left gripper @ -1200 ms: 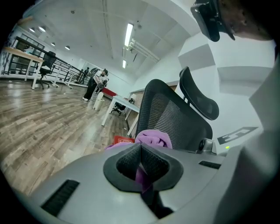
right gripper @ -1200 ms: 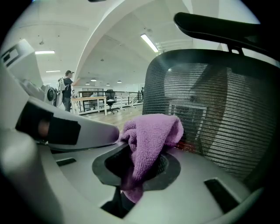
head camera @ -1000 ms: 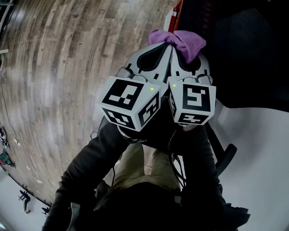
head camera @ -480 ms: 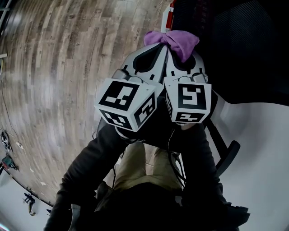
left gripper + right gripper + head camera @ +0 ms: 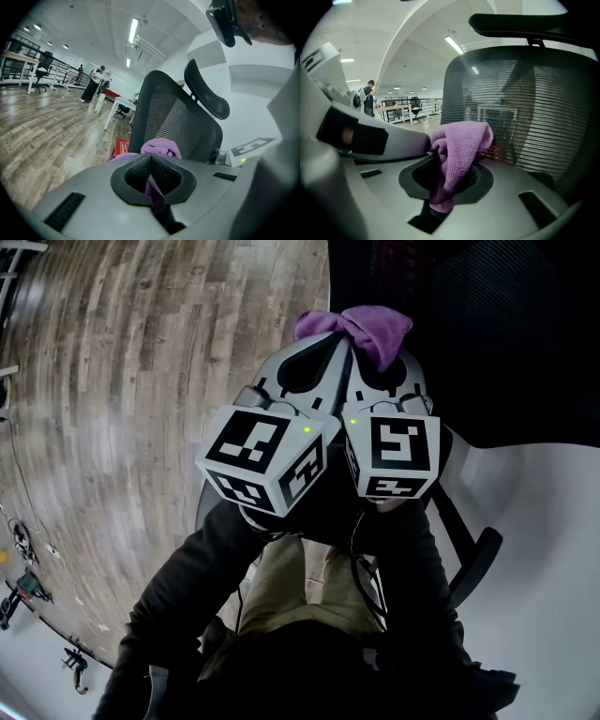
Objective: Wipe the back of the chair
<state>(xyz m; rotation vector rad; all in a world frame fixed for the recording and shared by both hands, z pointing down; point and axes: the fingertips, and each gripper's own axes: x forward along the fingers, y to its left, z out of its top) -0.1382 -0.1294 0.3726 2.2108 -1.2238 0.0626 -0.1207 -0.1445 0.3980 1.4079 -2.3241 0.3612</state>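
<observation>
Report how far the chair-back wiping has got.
Done: the purple cloth is clamped in both the right hand-held gripper and the left hand-held gripper. In hand: it is held before the chair's mesh back; contact unclear. Left: the wiping itself, with nothing showing any of it done.

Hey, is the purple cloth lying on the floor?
No, the purple cloth is clamped in the right gripper's jaws, up by the chair back.

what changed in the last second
The left gripper and right gripper drifted slightly left with the purple cloth, and the chair back now hides the red item from the head view. Both remain shut on the cloth, side by side.
</observation>
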